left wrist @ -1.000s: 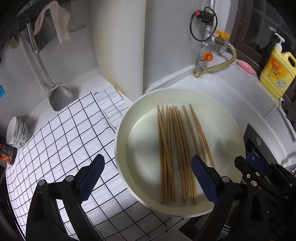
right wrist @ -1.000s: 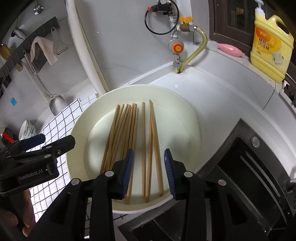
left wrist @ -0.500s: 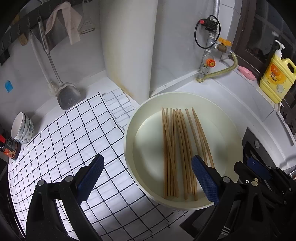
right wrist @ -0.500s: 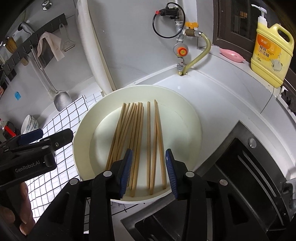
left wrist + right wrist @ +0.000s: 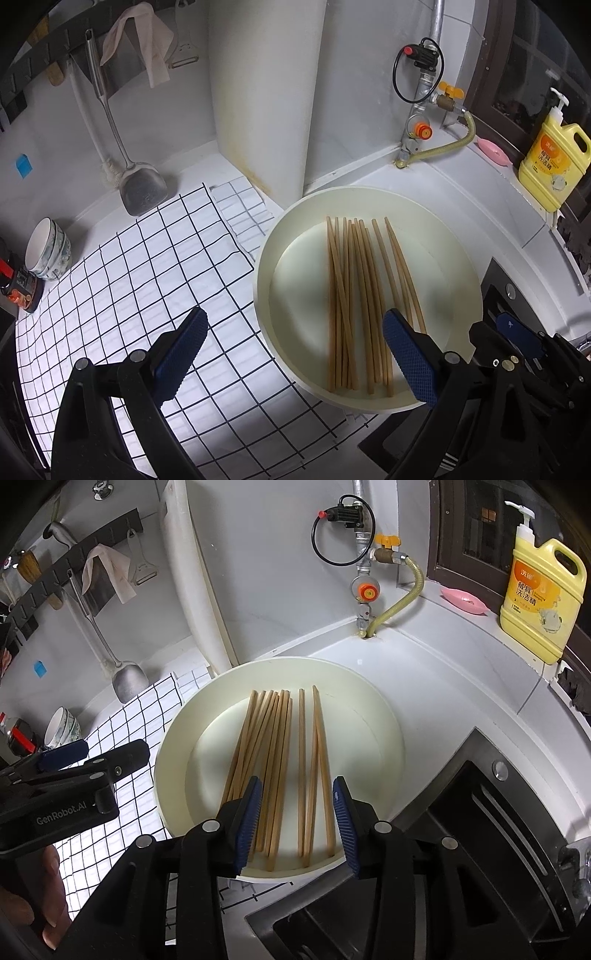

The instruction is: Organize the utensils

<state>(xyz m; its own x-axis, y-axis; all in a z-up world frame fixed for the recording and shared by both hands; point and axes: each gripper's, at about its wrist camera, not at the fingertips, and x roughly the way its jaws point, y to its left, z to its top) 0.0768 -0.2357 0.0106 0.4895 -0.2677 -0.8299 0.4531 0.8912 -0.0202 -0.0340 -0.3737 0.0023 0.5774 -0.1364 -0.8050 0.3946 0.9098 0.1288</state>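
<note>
Several wooden chopsticks [image 5: 354,295] lie side by side in a round white basin [image 5: 266,258] on the counter; they also show in the right wrist view [image 5: 273,760], inside the basin [image 5: 384,716]. My left gripper [image 5: 291,350] is wide open and empty, above the basin's near left rim and the checked mat. My right gripper [image 5: 297,819] is open with a narrower gap and empty, above the near ends of the chopsticks. The left gripper [image 5: 70,775] shows at the left of the right wrist view.
A black-and-white checked mat [image 5: 129,280] lies left of the basin. A metal spatula [image 5: 142,188] leans on the wall. Stacked bowls [image 5: 48,251] stand at far left. A yellow detergent bottle [image 5: 541,598], a pink soap dish [image 5: 463,600] and a gas valve [image 5: 365,590] are behind. A stove [image 5: 487,812] is at right.
Both grippers have pulled back and up from the basin, so more of the counter shows. The right gripper has opened a little wider. The chopsticks have not moved.
</note>
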